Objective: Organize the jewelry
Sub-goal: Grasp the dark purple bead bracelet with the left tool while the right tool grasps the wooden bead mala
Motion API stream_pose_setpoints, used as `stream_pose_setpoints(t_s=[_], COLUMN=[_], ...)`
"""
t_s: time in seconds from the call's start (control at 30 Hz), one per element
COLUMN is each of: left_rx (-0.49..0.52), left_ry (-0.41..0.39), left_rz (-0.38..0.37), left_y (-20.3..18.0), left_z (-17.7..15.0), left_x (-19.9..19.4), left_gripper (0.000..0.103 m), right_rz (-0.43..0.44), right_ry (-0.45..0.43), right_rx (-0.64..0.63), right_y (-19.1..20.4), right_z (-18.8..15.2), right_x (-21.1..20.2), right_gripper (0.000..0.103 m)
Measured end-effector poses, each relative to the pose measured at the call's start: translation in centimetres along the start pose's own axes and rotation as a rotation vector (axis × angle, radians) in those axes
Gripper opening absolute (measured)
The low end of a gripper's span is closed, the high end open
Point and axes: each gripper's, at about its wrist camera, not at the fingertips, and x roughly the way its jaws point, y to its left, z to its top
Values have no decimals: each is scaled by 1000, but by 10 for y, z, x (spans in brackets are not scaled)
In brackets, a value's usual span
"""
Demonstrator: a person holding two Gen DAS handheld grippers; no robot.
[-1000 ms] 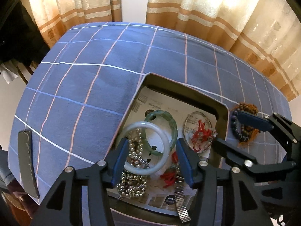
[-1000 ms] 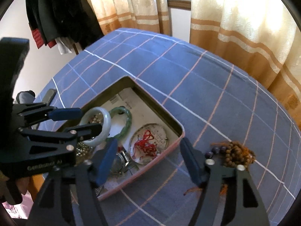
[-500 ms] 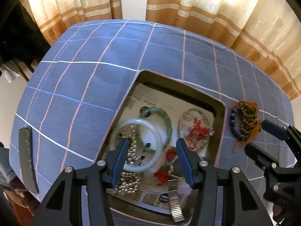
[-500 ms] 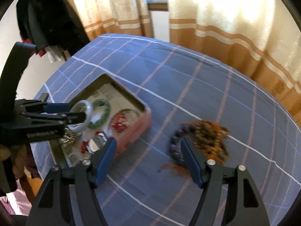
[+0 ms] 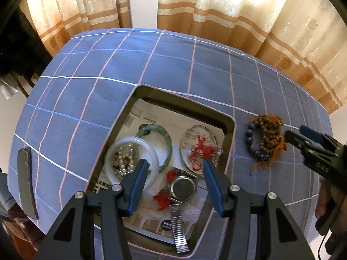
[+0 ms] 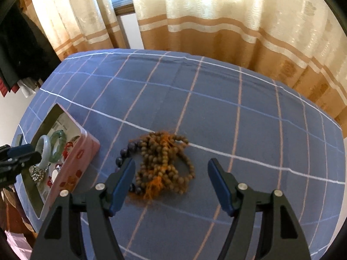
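Observation:
An open pink tin box point(image 5: 229, 130) point(image 6: 76, 162) on a blue checked tablecloth holds a white bangle point(image 5: 130, 143), a green bangle point(image 5: 167, 138), silver beads point(image 5: 124, 160), a red-string bracelet point(image 5: 200, 151) and a watch point(image 5: 183, 187). A pile of brown prayer beads with orange tassels point(image 6: 164, 162) point(image 5: 270, 136) and a dark bead bracelet point(image 5: 252, 143) lie right of the box. My left gripper point(image 5: 175, 169) is open and empty above the box. My right gripper point(image 6: 171, 169) is open and empty, its fingers either side of the brown beads.
A black flat bar point(image 5: 27, 179) lies at the table's left edge. Beige and orange curtains point(image 6: 216, 21) hang behind the table. Dark clothes point(image 6: 19, 49) hang at the left. The tablecloth point(image 6: 249, 119) stretches right and behind the beads.
My right gripper has swung right from the box to over the brown beads. My left gripper has risen and pulled back a little, showing more of the box.

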Motion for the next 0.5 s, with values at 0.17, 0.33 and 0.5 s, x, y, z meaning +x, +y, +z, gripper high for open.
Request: stream_pose_setpoints(t_s=[0.17,0.33,0.5], left_rx=[8,28,95], left_ry=[12,1,-39], left_rz=[-15,-47,-61], left_y=[-11,-28,-58], left_z=[-4,-2,5], left_x=[1,-1,-5], left_gripper=[53,53,53], right_rz=[37,50,42], right_ry=[80,19,-34], right_rx=[8,-3,61], right_y=[-3,-14,-42], right_z=[-5,-8,-22], right_x=[32,-2,-41], right_gripper=[24,16,15])
